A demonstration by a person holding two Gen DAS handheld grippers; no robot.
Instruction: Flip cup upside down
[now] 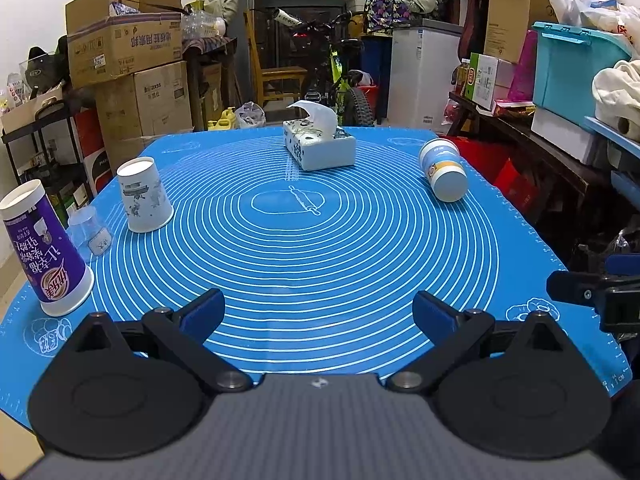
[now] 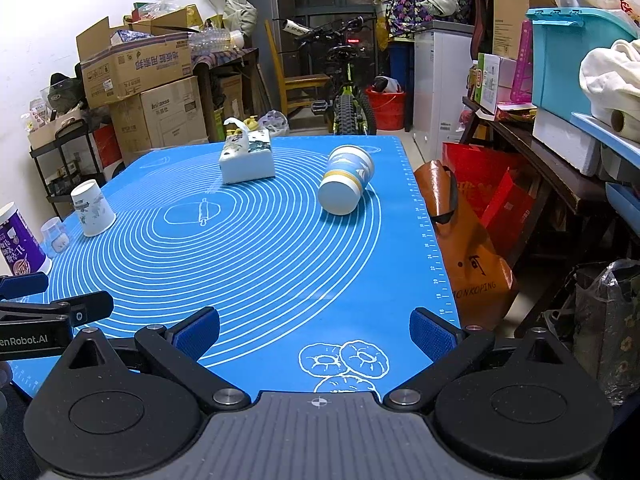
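A blue and white paper cup with a yellow band [image 1: 443, 175] lies on its side at the right of the blue mat [image 1: 320, 248], its base toward me; it also shows in the right wrist view [image 2: 346, 185]. A white printed cup [image 1: 144, 196] [image 2: 93, 208], a small clear cup [image 1: 89, 236] [image 2: 55, 236] and a purple cup [image 1: 44, 252] [image 2: 18, 246] stand upside down at the left. My left gripper [image 1: 318, 314] is open and empty over the mat's near edge. My right gripper [image 2: 316, 330] is open and empty near the front right corner.
A white tissue box [image 1: 318, 144] [image 2: 247, 160] stands at the back middle of the mat. An orange bag [image 2: 464, 248] and red bags stand on the floor right of the table. Stacked cardboard boxes [image 1: 132, 72], a bicycle [image 1: 340, 80] and shelves surround the table.
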